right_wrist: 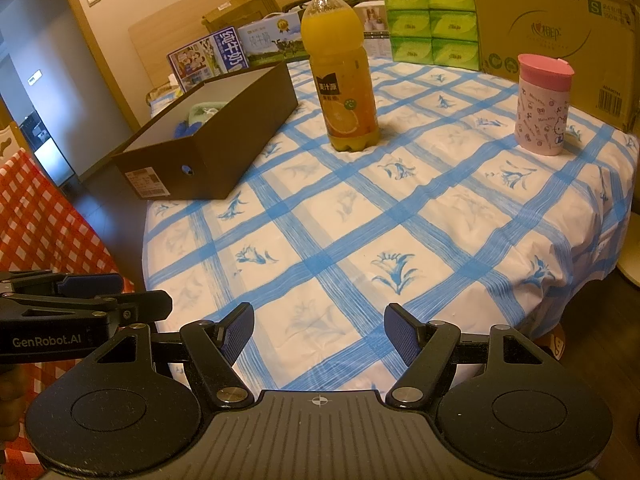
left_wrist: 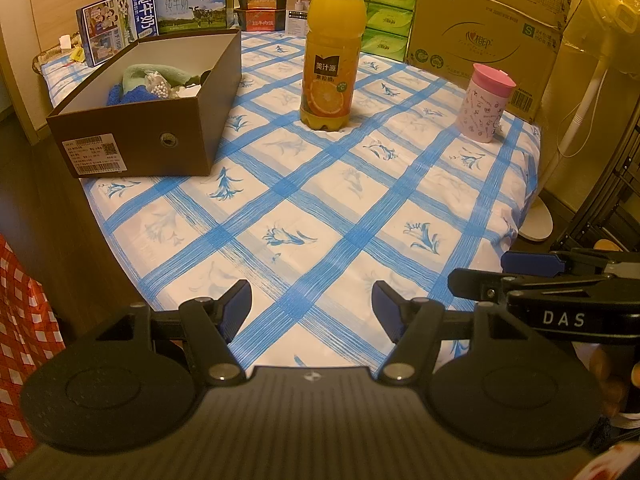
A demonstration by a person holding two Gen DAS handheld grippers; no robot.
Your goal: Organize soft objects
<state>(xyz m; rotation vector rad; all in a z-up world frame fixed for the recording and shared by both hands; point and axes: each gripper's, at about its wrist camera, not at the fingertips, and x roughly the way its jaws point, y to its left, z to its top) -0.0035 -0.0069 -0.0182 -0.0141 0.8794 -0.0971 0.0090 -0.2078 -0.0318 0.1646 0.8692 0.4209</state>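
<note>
A dark brown cardboard box (left_wrist: 192, 128) stands open at the table's left; it also shows in the right wrist view (right_wrist: 240, 136). Inside lie soft things: a green cloth (left_wrist: 160, 72), a blue cloth (left_wrist: 132, 96) and a bag of white beads (left_wrist: 158, 86). My left gripper (left_wrist: 312, 308) is open and empty, above the table's near edge. My right gripper (right_wrist: 320, 330) is open and empty, beside it over the same edge. Each gripper shows at the other view's side: the right (left_wrist: 560, 280), the left (right_wrist: 80, 304).
An orange juice bottle (left_wrist: 332, 56) stands mid-table and a pink-lidded cup (left_wrist: 484, 104) at the right on the blue-checked tablecloth (left_wrist: 320, 216). Milk cartons (left_wrist: 116, 24), green tissue packs (left_wrist: 388, 20) and a large carton (left_wrist: 488, 32) line the back. A red-checked cloth (right_wrist: 36, 216) lies left.
</note>
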